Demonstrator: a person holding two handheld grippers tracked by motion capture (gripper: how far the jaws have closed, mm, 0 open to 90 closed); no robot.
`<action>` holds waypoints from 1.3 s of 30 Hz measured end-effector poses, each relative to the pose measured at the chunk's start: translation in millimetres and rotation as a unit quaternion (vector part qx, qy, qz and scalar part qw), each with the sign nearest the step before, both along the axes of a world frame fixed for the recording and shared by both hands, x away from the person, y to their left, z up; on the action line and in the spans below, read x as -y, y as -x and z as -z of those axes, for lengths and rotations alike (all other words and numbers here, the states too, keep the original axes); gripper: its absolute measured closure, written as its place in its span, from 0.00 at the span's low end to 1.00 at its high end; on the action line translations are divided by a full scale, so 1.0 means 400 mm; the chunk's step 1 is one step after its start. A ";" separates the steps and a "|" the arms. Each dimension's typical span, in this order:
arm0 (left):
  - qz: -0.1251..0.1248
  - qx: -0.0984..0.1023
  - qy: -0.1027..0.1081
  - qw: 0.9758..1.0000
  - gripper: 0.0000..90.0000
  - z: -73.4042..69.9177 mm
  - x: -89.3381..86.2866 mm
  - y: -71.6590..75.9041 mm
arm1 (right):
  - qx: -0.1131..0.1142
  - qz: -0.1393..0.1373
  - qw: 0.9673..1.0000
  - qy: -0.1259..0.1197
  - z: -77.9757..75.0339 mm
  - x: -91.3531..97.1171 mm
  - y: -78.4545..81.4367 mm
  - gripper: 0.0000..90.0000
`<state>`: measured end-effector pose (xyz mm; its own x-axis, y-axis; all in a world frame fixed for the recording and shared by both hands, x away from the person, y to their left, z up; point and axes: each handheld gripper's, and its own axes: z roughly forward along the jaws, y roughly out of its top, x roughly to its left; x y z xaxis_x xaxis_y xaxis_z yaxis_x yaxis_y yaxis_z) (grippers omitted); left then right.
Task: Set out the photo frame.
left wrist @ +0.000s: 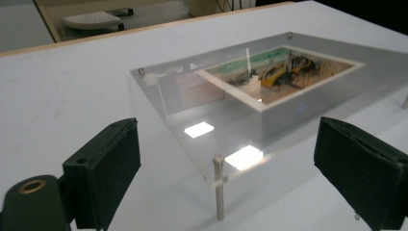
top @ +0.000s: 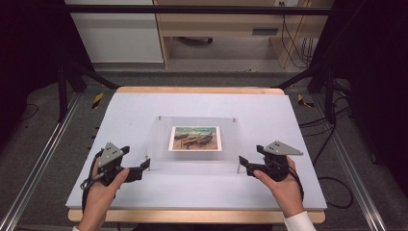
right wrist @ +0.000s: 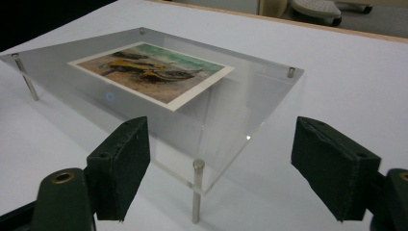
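We hold the left gripper [top: 144, 166] and right gripper [top: 243, 163], jaws spread wide, at the near corners of the clear acrylic picture stand [top: 159, 139] mid-table [top: 202, 192].

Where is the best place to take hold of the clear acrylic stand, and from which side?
Probably at its two near corners, one per tongs, coming in level from the person's side. The clear acrylic stand is a thin flat plate raised on slim metal legs, so its edge is free to pinch. Left tongs and right tongs, both open, already face those corners. Avoid the picture.
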<state>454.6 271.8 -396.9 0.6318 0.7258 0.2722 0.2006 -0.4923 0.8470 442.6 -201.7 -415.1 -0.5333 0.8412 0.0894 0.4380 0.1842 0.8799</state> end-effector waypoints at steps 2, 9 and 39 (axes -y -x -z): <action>-0.002 -0.007 0.001 1.000 0.10 -0.010 0.006 -0.012 | -0.004 -0.002 1.000 -0.001 -0.005 -0.005 -0.008 0.25; 0.065 -0.001 -0.025 0.998 0.14 -0.037 0.025 -0.129 | -0.016 0.004 1.000 -0.009 -0.013 -0.033 -0.093 0.36; -0.004 -0.104 0.052 0.993 0.24 0.114 0.041 -0.118 | -0.122 -0.004 0.990 -0.066 0.081 -0.032 -0.113 0.36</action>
<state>501.9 255.5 -442.4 0.6603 0.7486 0.0597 0.3809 -0.4023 0.8325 487.9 -188.7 -447.6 -0.4889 0.8097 0.3244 0.6391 0.0794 0.7650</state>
